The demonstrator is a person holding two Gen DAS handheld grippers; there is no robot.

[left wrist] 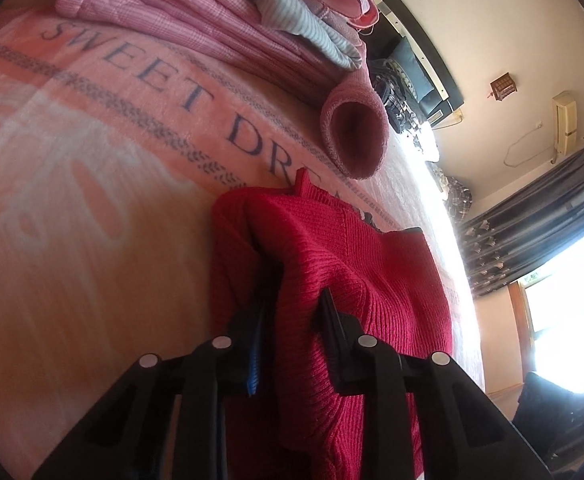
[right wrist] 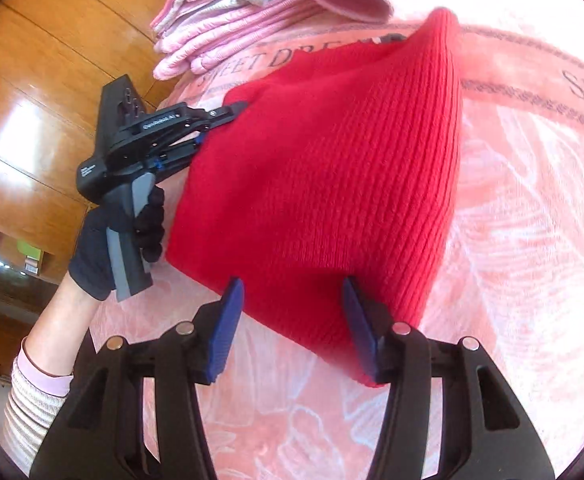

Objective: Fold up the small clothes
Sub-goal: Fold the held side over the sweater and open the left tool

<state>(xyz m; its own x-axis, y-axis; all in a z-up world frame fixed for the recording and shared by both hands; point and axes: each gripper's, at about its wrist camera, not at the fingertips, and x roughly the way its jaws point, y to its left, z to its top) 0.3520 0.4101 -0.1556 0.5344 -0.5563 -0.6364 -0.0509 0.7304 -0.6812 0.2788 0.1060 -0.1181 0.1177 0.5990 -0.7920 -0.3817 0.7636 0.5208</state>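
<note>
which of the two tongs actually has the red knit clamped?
The left tongs: shut on the red knit's edge. The right tongs are open, pads wide apart with the fabric lying loose between them.

Black tool (right wrist: 228, 114) with blue pads (right wrist: 224, 332) (silver pivot pins); dark glove (right wrist: 96, 256), striped sleeve (right wrist: 32, 412).

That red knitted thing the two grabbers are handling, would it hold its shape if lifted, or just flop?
Probably flop: the red knit already sags and creases where the left gripper pinches it. It looks thick and ribbed, so likely grippy rather than slippery. The right gripper stands open around its edge, so that side would likely droop.
</note>
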